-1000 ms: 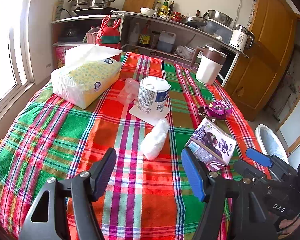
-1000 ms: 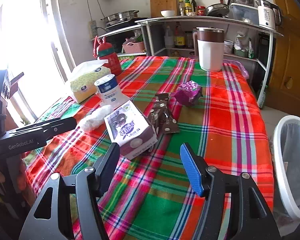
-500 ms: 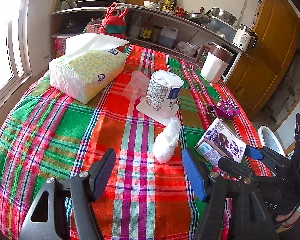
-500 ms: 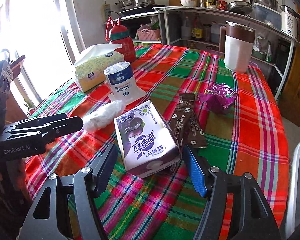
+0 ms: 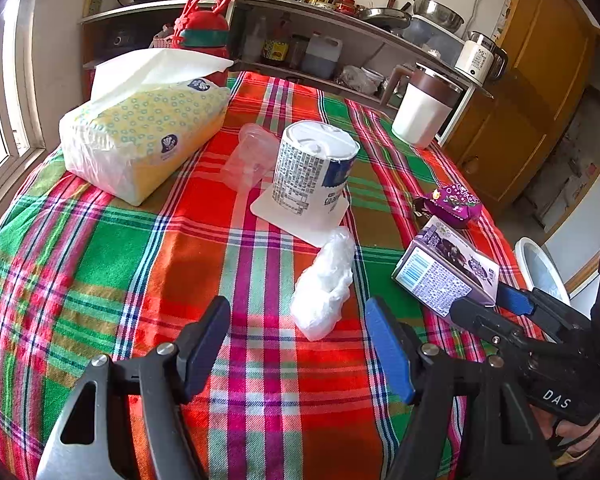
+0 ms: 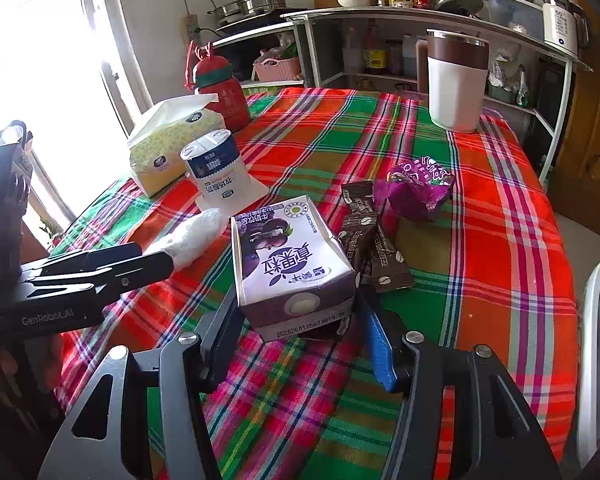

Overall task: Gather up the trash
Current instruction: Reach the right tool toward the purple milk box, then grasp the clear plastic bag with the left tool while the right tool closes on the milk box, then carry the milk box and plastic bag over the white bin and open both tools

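On the plaid bench the right gripper (image 6: 296, 340) straddles the purple carton (image 6: 290, 268), its jaws just closing around it; the left gripper (image 5: 296, 354) hangs wide before the plastic wad (image 5: 326, 284); next, I judge: squeeze, lift, carry to the bin (image 6: 598, 352).

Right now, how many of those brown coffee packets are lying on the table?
2, as far as I can see. One brown packet lies beside the purple drink carton; the other overlaps it, nearer the bin. More could hide under the purple wrapper.
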Demonstrator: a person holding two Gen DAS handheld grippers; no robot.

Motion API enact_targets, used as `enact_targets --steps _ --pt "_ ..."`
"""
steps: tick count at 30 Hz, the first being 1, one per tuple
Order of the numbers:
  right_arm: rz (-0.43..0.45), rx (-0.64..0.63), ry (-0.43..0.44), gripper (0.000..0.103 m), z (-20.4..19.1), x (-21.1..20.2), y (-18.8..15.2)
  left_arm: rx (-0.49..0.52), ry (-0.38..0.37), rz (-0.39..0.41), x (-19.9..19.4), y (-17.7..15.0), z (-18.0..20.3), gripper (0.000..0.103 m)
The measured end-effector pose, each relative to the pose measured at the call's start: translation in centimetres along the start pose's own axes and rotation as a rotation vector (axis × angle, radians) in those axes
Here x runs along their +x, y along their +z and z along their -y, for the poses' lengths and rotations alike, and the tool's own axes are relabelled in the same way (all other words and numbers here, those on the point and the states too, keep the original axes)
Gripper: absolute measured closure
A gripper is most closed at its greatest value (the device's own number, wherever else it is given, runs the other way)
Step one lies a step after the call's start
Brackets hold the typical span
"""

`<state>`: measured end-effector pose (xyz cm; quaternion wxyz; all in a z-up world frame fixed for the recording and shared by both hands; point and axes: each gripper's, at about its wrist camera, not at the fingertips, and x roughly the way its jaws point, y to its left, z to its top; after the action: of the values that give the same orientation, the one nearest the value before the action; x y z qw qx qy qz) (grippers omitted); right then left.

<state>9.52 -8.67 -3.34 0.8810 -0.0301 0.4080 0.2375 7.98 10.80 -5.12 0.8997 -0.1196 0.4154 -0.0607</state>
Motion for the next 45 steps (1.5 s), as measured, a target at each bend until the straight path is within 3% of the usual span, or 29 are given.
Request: enact_targets --steps 8,21,35,45 --pt "0.025 0.042 0.003 0.047 0.4 -0.8 -0.4 0.034 0.011 -0.006 1.2 0.8 0.9 0.032" --pt "0.034 0.054 0.014 0.047 0.4 -1.4 -1.1 0.065 0.023 -0.018 1.5 1.0 1.4 0.072" --pt "0.071 0.072 0.028 0.047 0.8 -2.8 -1.4 0.077 0.021 0.006 0.1 0.6 2.6 0.074" --pt "0.112 0.112 0.022 0.047 2.0 -4.8 -1.9 0.108 -0.016 0.057 -2.3 0.7 5.4 0.074"
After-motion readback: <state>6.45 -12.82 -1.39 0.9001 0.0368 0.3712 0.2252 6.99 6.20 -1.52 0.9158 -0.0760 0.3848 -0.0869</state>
